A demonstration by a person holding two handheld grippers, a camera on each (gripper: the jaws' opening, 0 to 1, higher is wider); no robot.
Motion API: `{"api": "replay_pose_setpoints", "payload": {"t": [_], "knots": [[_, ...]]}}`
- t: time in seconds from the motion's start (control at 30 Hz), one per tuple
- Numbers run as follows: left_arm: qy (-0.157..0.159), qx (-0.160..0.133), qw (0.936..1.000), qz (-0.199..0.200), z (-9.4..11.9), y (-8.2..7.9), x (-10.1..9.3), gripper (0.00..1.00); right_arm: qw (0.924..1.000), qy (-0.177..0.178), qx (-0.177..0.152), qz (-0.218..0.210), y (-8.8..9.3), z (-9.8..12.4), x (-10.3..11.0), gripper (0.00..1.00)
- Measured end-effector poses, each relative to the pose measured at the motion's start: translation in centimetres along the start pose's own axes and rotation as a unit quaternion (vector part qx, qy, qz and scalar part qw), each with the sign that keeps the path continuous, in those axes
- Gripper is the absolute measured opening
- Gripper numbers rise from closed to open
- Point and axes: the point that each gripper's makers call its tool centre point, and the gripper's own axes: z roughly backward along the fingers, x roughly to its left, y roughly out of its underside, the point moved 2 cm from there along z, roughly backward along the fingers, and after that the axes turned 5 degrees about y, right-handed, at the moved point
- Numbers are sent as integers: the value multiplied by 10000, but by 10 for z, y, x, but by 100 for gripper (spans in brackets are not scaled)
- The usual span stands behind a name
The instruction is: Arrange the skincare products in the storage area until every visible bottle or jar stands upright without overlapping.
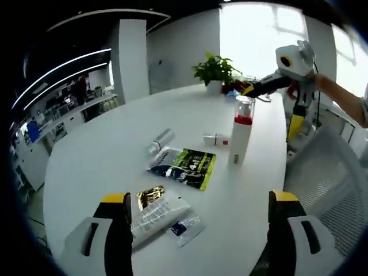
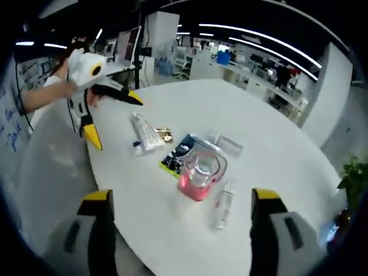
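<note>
- Bottle point(image 1: 241, 130) with the red band and clear cap stands upright on the white surface point(image 1: 103, 155), just below the right claw point(image 1: 275, 101), not touched.
- Small tube point(image 1: 215, 139), grey bottle point(image 1: 160, 140) and dark-green sachet point(image 1: 185, 165) lie flat beside it.
- White tube point(image 1: 154, 214) lies flat between the left claw's point(image 1: 198, 227) spread jaws.
- Both claws are wide open and holding nothing.

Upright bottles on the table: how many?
1: the red-banded bottle stands near the table's edge. The clear bottle, small bottle and tube lie flat.
</note>
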Motion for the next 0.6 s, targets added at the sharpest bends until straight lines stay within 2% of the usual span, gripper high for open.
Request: {"api": "replay_pose_setpoints", "payload": {"t": [0.17, 0.3, 0.47, 0.6], "knots": [[-138, 191, 9995, -217, 18, 9, 13, 97, 9990, 415, 27, -154, -2, 6, 5, 100], [-212, 419, 9978, -458, 29, 18, 26, 97, 9982, 580, 13, -141, -1, 10, 12, 100], [-124, 489, 9974, -510, 36, 22, 34, 97, 9974, 712, 28, -117, 5, 11, 18, 99], [-67, 595, 9965, -578, 39, 24, 40, 97, 9963, 795, -95, -323, 5, 13, 20, 99]]}}
